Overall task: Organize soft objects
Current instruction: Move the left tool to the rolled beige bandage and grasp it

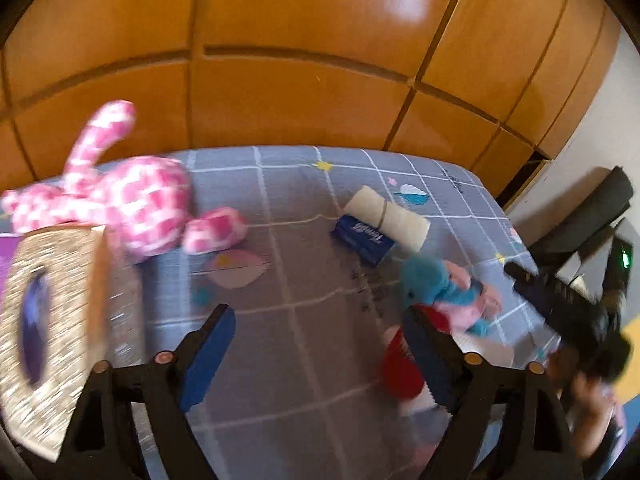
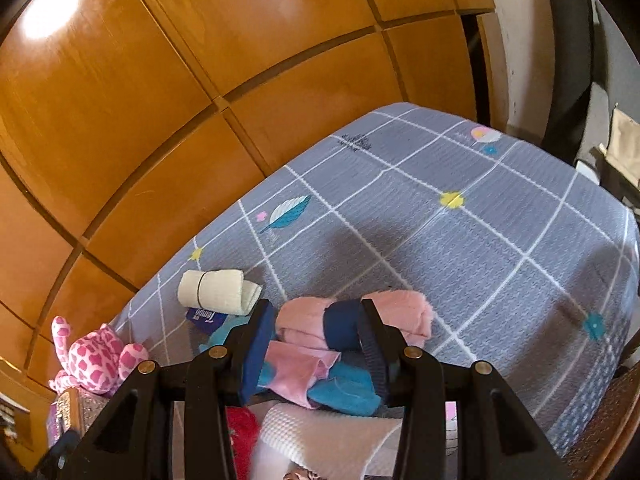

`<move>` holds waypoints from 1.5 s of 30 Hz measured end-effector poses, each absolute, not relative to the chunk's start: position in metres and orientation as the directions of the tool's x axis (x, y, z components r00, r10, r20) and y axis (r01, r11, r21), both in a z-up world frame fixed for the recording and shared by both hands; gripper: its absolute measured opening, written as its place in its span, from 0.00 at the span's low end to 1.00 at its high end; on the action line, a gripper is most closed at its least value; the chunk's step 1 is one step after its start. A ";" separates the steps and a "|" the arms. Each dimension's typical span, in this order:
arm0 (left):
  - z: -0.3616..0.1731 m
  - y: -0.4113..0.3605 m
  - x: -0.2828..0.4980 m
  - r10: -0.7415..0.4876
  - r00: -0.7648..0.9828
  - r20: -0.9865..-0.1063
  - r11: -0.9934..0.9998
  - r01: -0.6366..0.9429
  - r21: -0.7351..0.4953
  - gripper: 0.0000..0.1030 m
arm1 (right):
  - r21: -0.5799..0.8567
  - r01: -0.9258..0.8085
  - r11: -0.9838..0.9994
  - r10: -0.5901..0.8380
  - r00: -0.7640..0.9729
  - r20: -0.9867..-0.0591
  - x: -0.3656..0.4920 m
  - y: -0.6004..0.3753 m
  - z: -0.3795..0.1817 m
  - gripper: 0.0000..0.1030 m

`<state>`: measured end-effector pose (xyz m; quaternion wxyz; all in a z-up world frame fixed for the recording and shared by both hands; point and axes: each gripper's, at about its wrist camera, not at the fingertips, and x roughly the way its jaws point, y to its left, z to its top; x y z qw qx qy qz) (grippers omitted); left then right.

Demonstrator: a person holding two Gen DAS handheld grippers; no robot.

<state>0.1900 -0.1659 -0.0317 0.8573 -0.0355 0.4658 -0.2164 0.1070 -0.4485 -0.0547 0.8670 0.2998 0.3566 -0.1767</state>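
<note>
While tilted downward, right gripper (image 2: 316,344) astride pink roll (image 2: 356,320)

Wardrobe doors (image 1: 304,92): glossy varnished wood. Bedsheet (image 2: 460,248): matt woven cloth. Pink spotted toy (image 1: 136,204): plush. Box (image 1: 52,320): glittery. Rolled towel (image 2: 218,292): soft cloth.

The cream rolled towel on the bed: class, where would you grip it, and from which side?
Grip the cream rolled towel across its middle, beside the dark band, coming from above. It lies flat on the bed, and a blue tissue packet crowds its near side.
</note>
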 end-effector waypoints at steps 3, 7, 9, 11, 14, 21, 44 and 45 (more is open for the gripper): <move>-0.037 -0.197 0.216 -0.432 0.422 -0.797 0.892 0.329 -0.309 0.87 | 0.413 0.512 0.753 -0.063 0.681 -0.730 0.109 -0.449 -0.058 0.42; -0.039 -0.232 0.244 -0.470 0.385 -0.794 0.875 0.323 -0.362 0.87 | 0.449 0.504 0.738 -0.027 0.686 -0.727 0.109 -0.453 -0.060 0.42; -0.039 -0.252 0.259 -0.475 0.378 -0.795 0.873 0.319 -0.370 0.87 | 0.468 0.498 0.730 -0.004 0.688 -0.725 0.110 -0.454 -0.062 0.42; -0.042 -0.275 0.276 -0.456 0.385 -0.802 0.882 0.318 -0.348 0.87 | 0.488 0.488 0.724 0.025 0.688 -0.725 0.111 -0.455 -0.065 0.42; -0.047 -0.303 0.295 -0.386 0.416 -0.824 0.912 0.306 -0.273 0.87 | 0.510 0.476 0.717 0.059 0.687 -0.724 0.112 -0.455 -0.068 0.42; -0.072 -0.349 0.324 -0.266 0.443 -0.856 0.928 0.358 -0.103 0.88 | 0.572 0.462 0.678 0.130 0.690 -0.712 0.114 -0.459 -0.076 0.42; -0.105 -0.181 0.236 -0.195 0.442 -0.875 0.963 0.255 -0.086 0.87 | 0.599 0.472 0.647 0.162 0.682 -0.713 0.115 -0.463 -0.082 0.42; -0.103 -0.182 0.232 -0.204 0.450 -0.870 0.957 0.279 -0.080 0.87 | 0.596 0.474 0.648 0.160 0.681 -0.715 0.115 -0.463 -0.082 0.42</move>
